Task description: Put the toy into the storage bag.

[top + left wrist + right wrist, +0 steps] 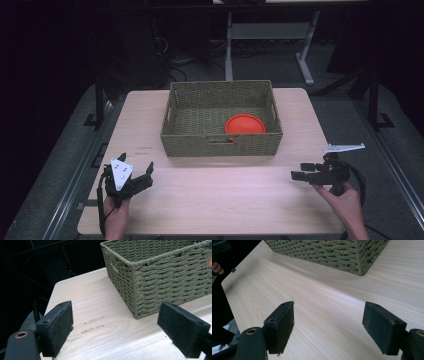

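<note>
Black left gripper [135, 167] jaws wide, empty | right gripper [299, 171] wide, empty | basket [220, 146] apart

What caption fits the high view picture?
Two open claws, left and right, wait before a woven basket holding an orange plate.

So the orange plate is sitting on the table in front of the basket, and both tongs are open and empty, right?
Not quite. The orange plate lies inside the basket, against its near wall, as the high view shows. The rest holds: the left tongs and right tongs are open and empty.
</note>
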A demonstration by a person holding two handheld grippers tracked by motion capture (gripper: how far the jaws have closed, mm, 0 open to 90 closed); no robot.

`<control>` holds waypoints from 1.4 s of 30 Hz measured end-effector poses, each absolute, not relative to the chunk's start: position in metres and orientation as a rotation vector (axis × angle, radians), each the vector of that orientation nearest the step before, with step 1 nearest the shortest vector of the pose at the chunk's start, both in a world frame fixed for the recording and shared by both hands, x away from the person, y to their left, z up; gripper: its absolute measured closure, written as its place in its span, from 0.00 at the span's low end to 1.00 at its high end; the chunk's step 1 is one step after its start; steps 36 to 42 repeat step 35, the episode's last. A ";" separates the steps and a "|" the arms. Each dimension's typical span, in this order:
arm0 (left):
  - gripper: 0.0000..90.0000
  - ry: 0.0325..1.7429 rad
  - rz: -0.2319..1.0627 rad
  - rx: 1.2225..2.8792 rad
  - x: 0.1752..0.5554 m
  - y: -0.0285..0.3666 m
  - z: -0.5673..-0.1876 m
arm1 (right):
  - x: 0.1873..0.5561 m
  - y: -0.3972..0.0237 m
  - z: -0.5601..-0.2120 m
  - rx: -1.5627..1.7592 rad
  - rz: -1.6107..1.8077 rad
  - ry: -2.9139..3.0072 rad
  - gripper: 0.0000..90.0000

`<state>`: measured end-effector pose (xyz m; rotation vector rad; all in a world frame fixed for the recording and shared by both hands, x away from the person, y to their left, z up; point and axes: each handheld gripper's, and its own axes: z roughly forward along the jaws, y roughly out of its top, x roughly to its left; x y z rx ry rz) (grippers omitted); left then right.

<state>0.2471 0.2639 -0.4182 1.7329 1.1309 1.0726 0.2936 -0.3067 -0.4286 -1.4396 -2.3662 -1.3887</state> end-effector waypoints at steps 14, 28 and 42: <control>0.14 1.140 1.063 1.727 0.249 0.264 -0.419 | 0.275 -0.310 -0.442 -1.452 -1.393 -2.386 0.27; 0.14 1.140 1.052 1.732 0.249 0.263 -0.419 | 0.260 -0.308 -0.449 -1.465 -1.417 -2.399 0.26; 0.14 1.130 1.050 1.750 0.250 0.262 -0.419 | 0.248 -0.307 -0.456 -1.452 -1.472 -2.406 0.25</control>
